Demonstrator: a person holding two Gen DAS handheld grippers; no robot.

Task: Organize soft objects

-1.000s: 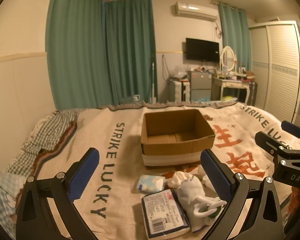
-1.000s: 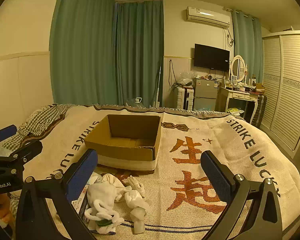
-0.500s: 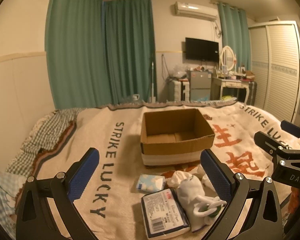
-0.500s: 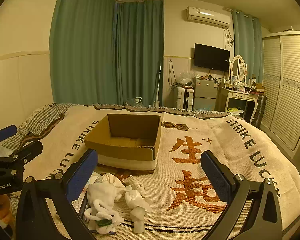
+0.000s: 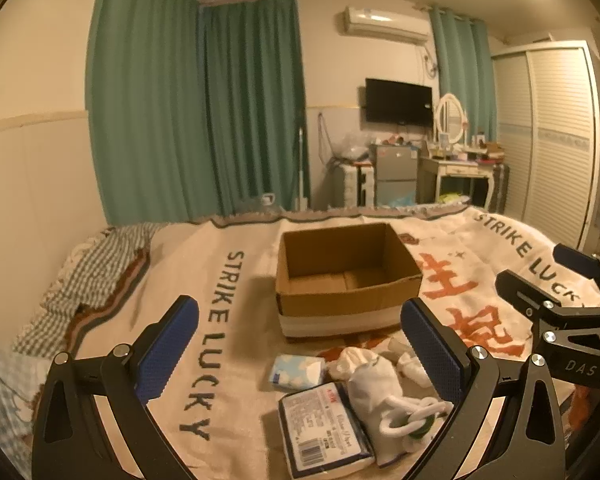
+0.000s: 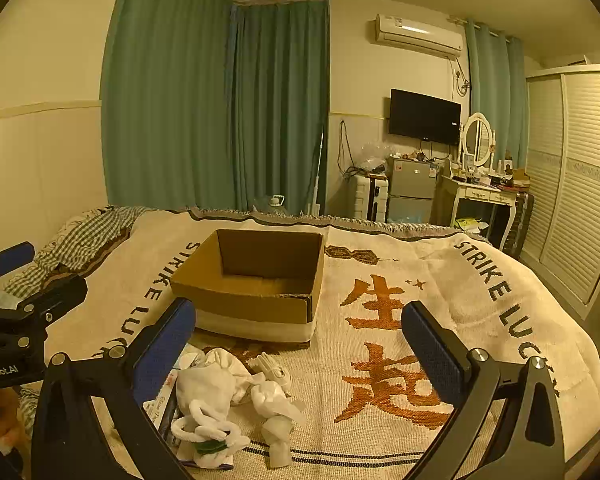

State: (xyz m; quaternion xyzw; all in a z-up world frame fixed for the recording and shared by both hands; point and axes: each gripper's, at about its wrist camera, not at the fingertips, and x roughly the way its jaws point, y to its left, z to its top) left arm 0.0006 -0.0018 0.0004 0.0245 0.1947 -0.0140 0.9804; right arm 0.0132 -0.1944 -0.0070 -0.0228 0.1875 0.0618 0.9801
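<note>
An open, empty cardboard box [image 5: 344, 280] [image 6: 256, 280] stands on the bed. In front of it lie a small blue tissue pack [image 5: 298, 372], a dark wrapped tissue pack [image 5: 324, 424], a white drawstring pouch [image 5: 380, 392] [image 6: 212, 396] and white socks or gloves [image 6: 276, 392]. My left gripper [image 5: 300, 352] is open and empty, held above the tissue packs. My right gripper [image 6: 300, 352] is open and empty, above the blanket right of the white pile. Each gripper shows at the edge of the other's view.
The bed is covered by a cream blanket [image 6: 420, 320] with orange characters and "STRIKE LUCKY" lettering. Checked bedding [image 5: 96, 264] lies at the left. Beyond the bed stand green curtains, a small fridge [image 6: 410, 190], a dressing table and a wardrobe.
</note>
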